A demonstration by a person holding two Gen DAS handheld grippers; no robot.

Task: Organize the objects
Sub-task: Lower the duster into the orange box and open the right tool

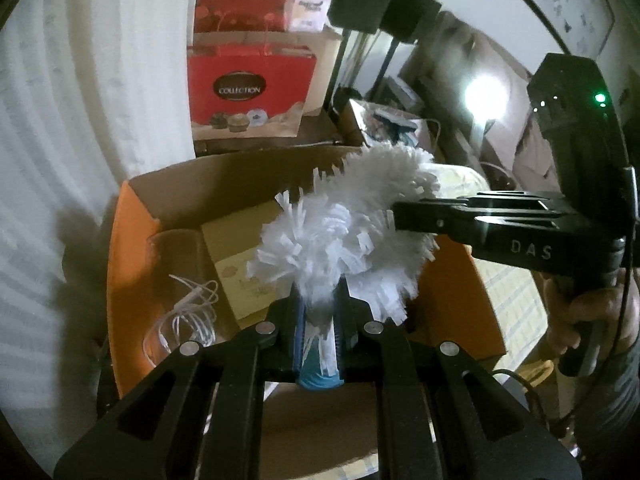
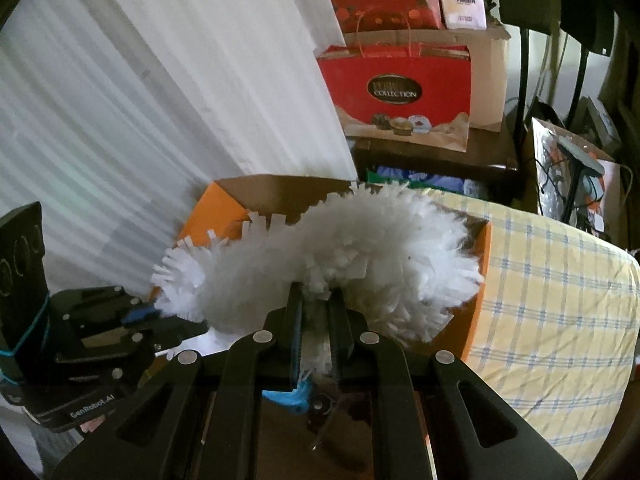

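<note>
duster (image 1: 348, 224), fluffy white with blue handle, clamped by both hand-held grippers (image 1: 318, 320) (image 2: 316, 320).

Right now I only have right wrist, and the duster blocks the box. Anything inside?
Observer: Yes. Left wrist shows a pale yellow carton lying in the cardboard box.
Operator: Anything else in there?
Observer: A coiled white cable inside a clear container, left of the carton.
Operator: Where exactly is left holding?
Observer: The left gripper is shut on the duster just above its blue handle.
</note>
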